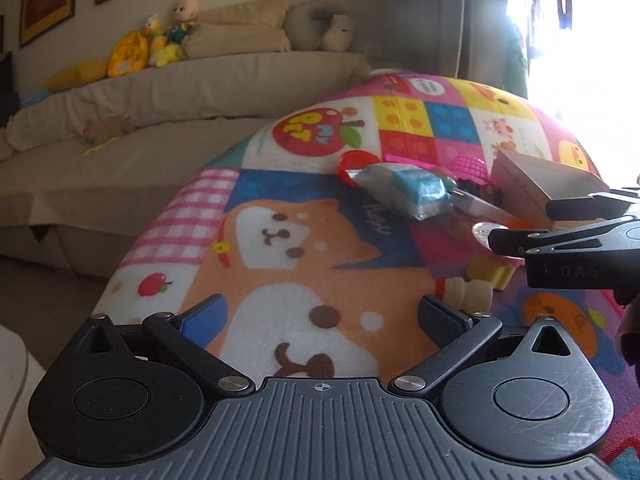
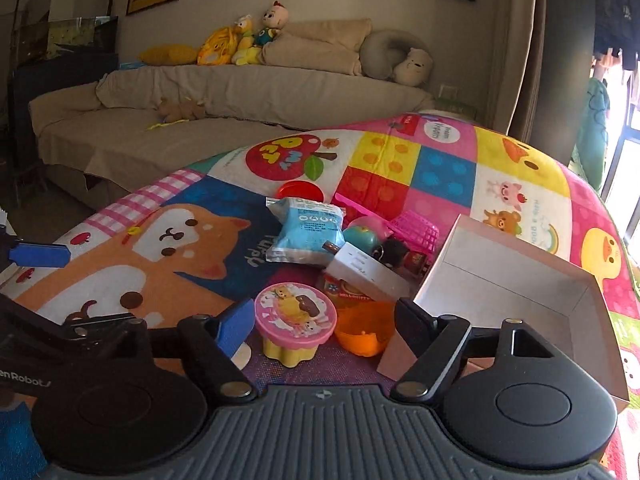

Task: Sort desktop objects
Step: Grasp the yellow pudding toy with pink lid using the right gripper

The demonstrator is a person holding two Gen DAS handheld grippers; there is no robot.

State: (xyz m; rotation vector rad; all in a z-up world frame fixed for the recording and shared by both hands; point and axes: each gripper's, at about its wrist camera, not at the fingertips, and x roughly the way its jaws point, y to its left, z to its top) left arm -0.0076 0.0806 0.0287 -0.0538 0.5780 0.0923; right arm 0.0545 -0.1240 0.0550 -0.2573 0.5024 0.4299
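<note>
A pile of small objects lies on a colourful play mat [image 2: 448, 176]. A pink-lidded yellow cup [image 2: 295, 320] stands between the open fingers of my right gripper [image 2: 324, 332], not gripped. Behind it lie an orange cup [image 2: 362, 332], a white charger [image 2: 360, 270], a blue-white packet [image 2: 306, 232], a teal ball [image 2: 360, 238], a pink basket [image 2: 416, 232] and a red lid [image 2: 298, 192]. An empty cardboard box [image 2: 512, 280] sits on the right. My left gripper [image 1: 320, 320] is open and empty over the dog picture; the right gripper's fingers [image 1: 516, 240] show in its view above the cup [image 1: 494, 270].
A beige sofa [image 2: 224, 92] with plush toys [image 2: 244, 42] and cushions stands behind the mat. A small white bottle [image 1: 468, 292] lies near the left gripper's right finger. A bright window is at the far right. The mat's left half holds only printed pictures.
</note>
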